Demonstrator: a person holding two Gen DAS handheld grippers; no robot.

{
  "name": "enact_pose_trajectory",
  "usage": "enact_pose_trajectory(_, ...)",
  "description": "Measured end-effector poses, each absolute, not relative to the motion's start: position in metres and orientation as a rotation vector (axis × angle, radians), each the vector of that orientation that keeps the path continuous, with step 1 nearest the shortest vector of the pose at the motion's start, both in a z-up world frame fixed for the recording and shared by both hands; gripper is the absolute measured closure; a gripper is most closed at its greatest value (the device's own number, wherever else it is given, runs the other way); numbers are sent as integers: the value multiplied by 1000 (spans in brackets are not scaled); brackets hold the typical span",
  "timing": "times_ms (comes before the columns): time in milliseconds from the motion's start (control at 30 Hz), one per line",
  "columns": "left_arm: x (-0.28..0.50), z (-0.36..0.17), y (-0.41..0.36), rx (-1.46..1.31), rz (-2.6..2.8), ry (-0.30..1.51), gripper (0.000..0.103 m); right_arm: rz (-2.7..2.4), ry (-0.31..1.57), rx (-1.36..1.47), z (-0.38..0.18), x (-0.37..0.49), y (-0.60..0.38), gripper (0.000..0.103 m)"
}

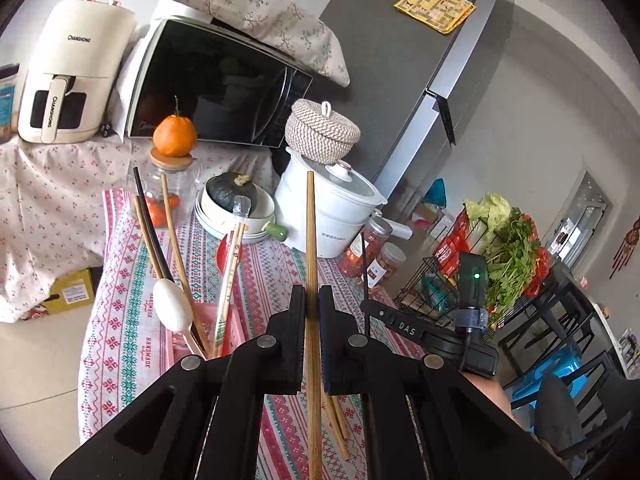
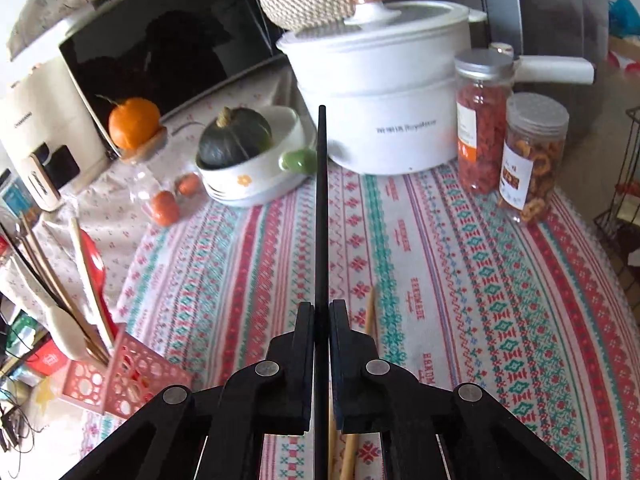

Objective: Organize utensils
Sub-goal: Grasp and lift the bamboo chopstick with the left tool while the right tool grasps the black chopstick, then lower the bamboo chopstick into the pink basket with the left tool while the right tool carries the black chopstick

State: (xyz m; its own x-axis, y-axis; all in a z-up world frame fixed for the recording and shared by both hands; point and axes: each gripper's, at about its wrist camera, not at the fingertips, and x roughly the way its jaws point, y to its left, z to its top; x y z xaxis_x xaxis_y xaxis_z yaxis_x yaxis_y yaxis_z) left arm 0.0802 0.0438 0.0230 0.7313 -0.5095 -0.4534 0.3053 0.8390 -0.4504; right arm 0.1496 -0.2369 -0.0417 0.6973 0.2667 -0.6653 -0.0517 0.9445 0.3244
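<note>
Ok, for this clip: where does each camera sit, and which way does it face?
Left wrist: on the left gripper, shut on a brown wooden chopstick, facing the grey fridge; the right gripper shows beside it.
Right wrist: on the right gripper, shut on a thin black chopstick, facing the patterned tablecloth.
Shared: white lidded pot, pink perforated utensil basket.

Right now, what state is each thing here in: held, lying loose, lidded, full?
Left gripper: shut on wooden chopstick.
Right gripper: shut on black chopstick.
Pink holder: stands holding utensils.
Loose chopsticks: lying on tablecloth.
White pot: lid on.
Snack jars: capped, full.
</note>
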Motion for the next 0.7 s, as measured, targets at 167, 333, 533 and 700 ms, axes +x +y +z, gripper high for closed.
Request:
enact_pose_trajectory(167,86,27,58,-381,-429,566,97,243,659,297,-18,137,-218,97)
enact_pose_trajectory(333,96,30,77,-418,-372,516,97,301,521,291,5,121,-204,97)
enact_pose_trajectory(533,106,33,96,-459,-294,403,97,358,426,307,22,103,-192,97)
enact_pose_trajectory(700,110,31,102,-442,-232,335,97,374,376,283,30,93,-181,97)
